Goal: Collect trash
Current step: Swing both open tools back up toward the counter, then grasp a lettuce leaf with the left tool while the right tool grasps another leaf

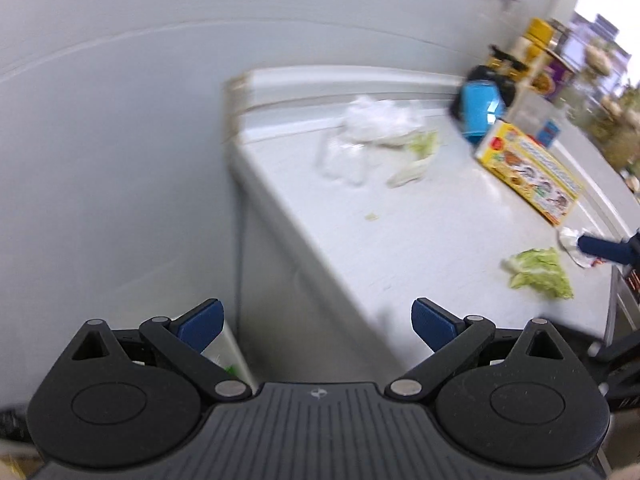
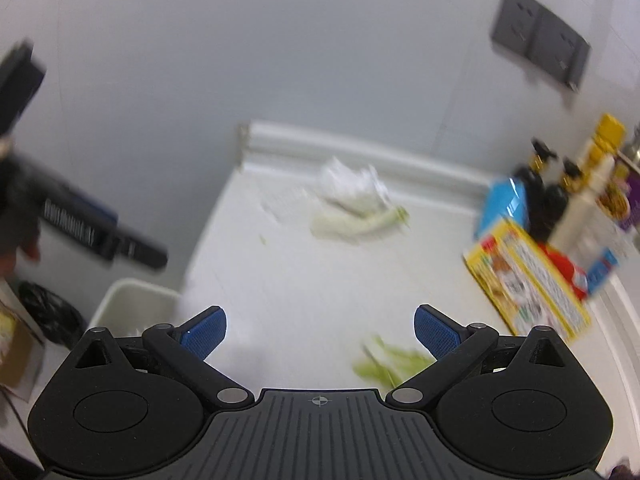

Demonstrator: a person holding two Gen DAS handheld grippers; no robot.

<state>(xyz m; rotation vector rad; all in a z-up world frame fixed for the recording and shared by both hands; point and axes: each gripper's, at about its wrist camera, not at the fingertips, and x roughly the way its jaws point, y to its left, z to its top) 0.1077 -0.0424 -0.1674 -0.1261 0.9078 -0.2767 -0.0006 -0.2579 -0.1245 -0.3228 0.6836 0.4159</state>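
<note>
Both grippers, left gripper (image 1: pixel 316 326) and right gripper (image 2: pixel 320 330), are hovering with fingers released and empty; the lettuce scrap (image 2: pixel 390 362) is lying between the right fingers, likely needing a descent and pinch on the bench (image 2: pixel 304 280).

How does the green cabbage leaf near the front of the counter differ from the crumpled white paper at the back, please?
The cabbage leaf is green and lies fairly flat; the crumpled white paper is white and bunched into a raised heap. The leaf lies alone near the front edge, close to the right gripper; the paper sits by the back ledge, touching pale vegetable scraps. Both rest loose on the white counter, ungrasped.
</note>
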